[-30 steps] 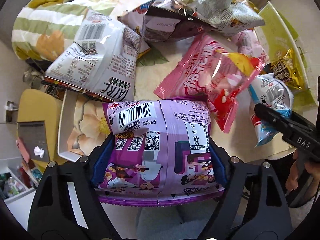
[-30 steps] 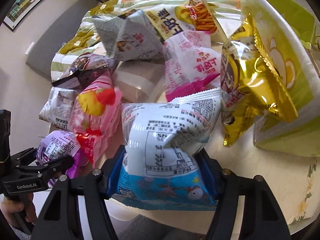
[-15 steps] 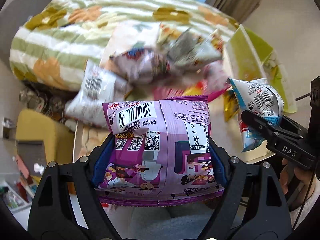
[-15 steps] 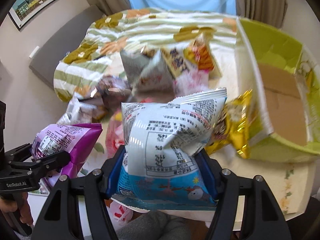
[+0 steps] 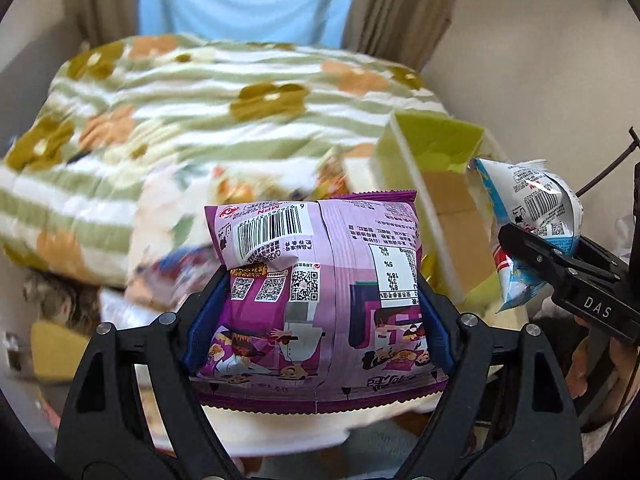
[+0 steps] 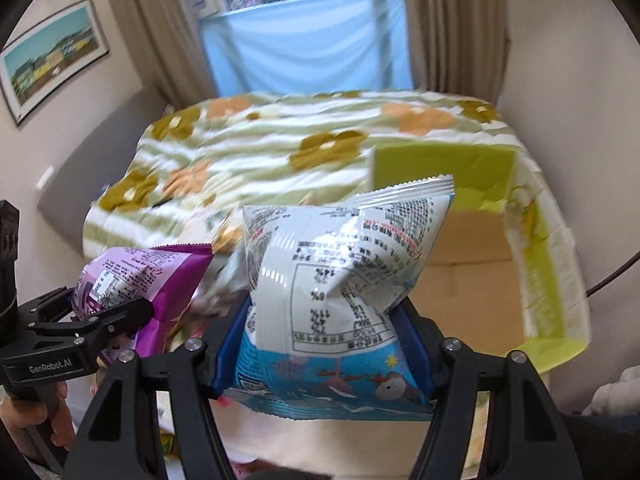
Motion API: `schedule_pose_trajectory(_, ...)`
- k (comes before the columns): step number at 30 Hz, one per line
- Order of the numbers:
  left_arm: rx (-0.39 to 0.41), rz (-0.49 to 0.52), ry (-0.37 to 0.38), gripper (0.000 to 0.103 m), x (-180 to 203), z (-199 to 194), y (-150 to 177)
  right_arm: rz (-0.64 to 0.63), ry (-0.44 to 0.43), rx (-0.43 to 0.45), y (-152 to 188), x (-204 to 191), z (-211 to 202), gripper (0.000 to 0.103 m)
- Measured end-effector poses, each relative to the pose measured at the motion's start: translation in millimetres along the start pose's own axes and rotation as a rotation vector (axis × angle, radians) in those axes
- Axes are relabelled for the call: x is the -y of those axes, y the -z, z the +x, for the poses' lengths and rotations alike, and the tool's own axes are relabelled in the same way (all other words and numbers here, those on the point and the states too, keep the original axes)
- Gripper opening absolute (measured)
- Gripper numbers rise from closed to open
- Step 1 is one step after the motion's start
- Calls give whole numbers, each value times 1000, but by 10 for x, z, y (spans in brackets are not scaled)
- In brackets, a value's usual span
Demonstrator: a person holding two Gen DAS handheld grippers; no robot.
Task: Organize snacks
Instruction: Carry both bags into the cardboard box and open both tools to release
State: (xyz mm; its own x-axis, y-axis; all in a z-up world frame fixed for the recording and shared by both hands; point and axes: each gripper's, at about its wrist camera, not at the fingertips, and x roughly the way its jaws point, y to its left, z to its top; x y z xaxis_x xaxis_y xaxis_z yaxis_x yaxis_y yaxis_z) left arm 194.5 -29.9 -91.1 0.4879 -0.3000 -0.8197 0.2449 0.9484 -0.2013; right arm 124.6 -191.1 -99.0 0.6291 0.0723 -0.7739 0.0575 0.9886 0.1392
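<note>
My left gripper (image 5: 318, 300) is shut on a purple snack bag (image 5: 320, 280), its blue pads pressing both sides of the bag. The same purple snack bag (image 6: 140, 276) and left gripper (image 6: 108, 312) show at the left of the right wrist view. My right gripper (image 6: 324, 340) is shut on a white and blue snack bag (image 6: 340, 280), held high in the air. That white and blue snack bag (image 5: 532, 216) and right gripper (image 5: 532, 248) appear at the right of the left wrist view. An open lime-green cardboard box (image 6: 552, 248) stands behind and to the right, its brown floor bare.
Several other snack bags (image 5: 192, 264) lie blurred on the table below. A green striped floral blanket (image 6: 280, 152) covers the bed behind. A blue-covered window (image 6: 304, 44), curtains and a framed picture (image 6: 48, 56) are on the far walls. A hand (image 6: 36, 416) holds the left gripper's handle.
Both grippers have risen with their bags and tilted up. The pile of snacks has dropped low and blurred, and the bed, window and the box's inside have come into view.
</note>
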Motion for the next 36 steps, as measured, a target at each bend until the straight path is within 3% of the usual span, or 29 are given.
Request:
schedule_pose_trajectory(6, 29, 35, 31, 81, 673, 439, -571, 41, 33, 7, -313, 674, 44, 64)
schedule_pose_trajectory(9, 27, 69, 33, 82, 1082, 835, -883, 46, 49, 1, -421, 1003, 123, 64)
schedule_pose_trajectory(16, -11, 103, 17, 82, 1715, 1669, -1267, 53, 39, -25, -615, 1621, 360, 64)
schedule_pose_trajectory(17, 6, 102, 17, 86, 1762, 1709, -1297, 56, 37, -32, -637, 1696, 396, 64)
schedule_pose_trajectory(18, 31, 109, 5, 96, 1839, 1749, -1333, 57, 36, -37, -660, 1765, 424, 64)
schedule_pose_trajectory(19, 32, 116, -18, 103, 1876, 1785, -1354, 59, 36, -42, -679, 1822, 453, 64)
schedule_pose_trajectory(25, -22, 137, -62, 102, 1909, 1945, -1341, 91, 22, -56, -691, 2054, 562, 64)
schedule_pose_trajectory(36, -44, 121, -86, 102, 1721, 1598, -1107, 81, -10, -77, -826, 2047, 712, 65)
